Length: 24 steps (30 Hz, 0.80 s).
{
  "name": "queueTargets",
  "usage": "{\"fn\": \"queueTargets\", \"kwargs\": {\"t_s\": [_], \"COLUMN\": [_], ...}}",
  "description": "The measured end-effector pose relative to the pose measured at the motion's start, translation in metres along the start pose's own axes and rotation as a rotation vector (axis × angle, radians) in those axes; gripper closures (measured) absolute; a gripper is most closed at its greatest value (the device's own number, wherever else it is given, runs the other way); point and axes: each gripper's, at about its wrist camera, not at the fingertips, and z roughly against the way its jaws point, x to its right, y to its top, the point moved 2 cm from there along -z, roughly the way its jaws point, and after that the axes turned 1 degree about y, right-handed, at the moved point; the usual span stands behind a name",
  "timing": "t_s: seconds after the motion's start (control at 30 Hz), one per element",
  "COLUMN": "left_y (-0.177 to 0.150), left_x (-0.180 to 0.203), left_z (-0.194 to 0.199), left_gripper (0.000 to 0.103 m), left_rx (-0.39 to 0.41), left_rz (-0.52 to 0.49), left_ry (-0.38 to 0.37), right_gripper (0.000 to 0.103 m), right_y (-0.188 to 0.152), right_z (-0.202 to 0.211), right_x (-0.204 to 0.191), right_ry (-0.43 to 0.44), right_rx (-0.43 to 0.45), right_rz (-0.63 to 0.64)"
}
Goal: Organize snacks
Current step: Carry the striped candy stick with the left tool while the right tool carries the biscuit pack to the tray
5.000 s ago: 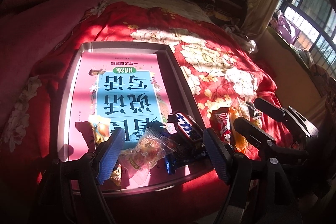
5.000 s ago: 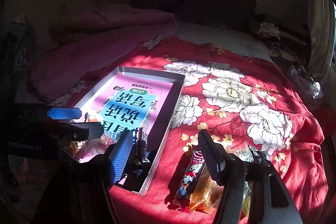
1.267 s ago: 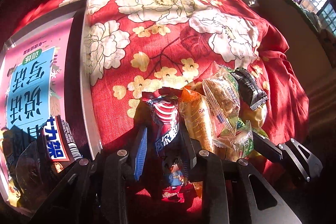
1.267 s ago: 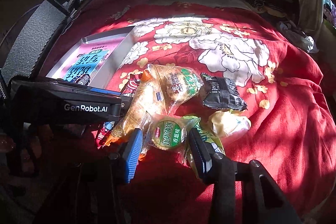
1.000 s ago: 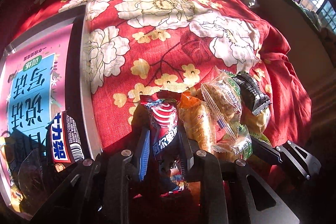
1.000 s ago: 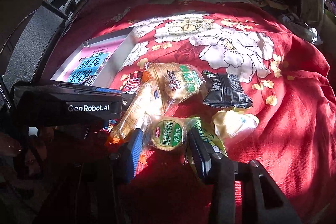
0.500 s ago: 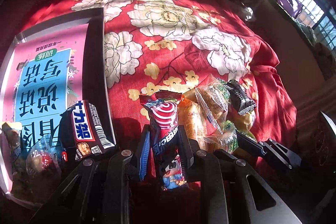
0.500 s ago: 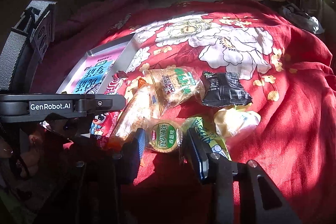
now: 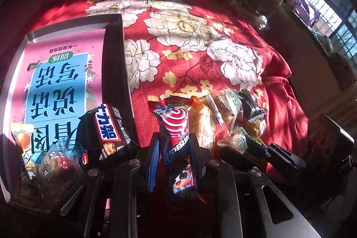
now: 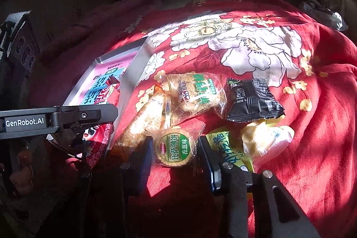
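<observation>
Two grippers work over a red floral bedspread (image 9: 200, 55). The left gripper (image 9: 174, 155) is clenched on one red swirl-patterned snack packet (image 9: 176, 131), lifted clear of the cloth just right of the tray's wall. The right gripper (image 10: 176, 155) has its jaws at either side of one round green-labelled biscuit pack (image 10: 175, 146); they have just been narrowing, and I cannot tell whether the pads press on it yet.

Loose on the bedspread, counted in the right wrist view — five more snacks besides the biscuit pack: one long orange-ended clear packet (image 10: 147, 117), one clear cracker pack with green lettering (image 10: 196, 90), one black packet (image 10: 254, 102), one pale yellow packet (image 10: 265, 139), and one yellow-green packet (image 10: 229, 153) partly under the right finger.

One container: a shallow grey tray (image 9: 116, 64) holding one pink-and-blue book (image 9: 60, 81). On the book's near end lie one dark chocolate bar (image 9: 107, 128), leaning on the tray's right wall, one small orange-printed candy wrapper (image 9: 23, 139), and a clear bag of sweets (image 9: 55, 162) — its contents too shadowed to count.
</observation>
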Motion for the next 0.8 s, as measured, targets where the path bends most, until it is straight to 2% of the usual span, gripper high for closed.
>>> {"fn": "queueTargets", "kwargs": {"t_s": [0.13, 0.27, 0.8], "left_y": [0.001, 0.001, 0.001], "left_x": [-0.007, -0.015, -0.048], "left_z": [0.01, 0.02, 0.062], "left_gripper": [0.078, 0.078, 0.078], "left_rx": [0.018, 0.033, 0.111], "left_rz": [0.017, 0.032, 0.103], "left_ry": [-0.007, -0.007, -0.016], "right_gripper": [0.062, 0.062, 0.062], "right_y": [0.0, 0.001, 0.0], "right_z": [0.017, 0.03, 0.038], "right_x": [0.004, -0.003, -0.036], "right_ry": [0.029, 0.024, 0.003], "right_rx": [0.045, 0.086, 0.094], "right_rz": [-0.032, -0.005, 0.071]}}
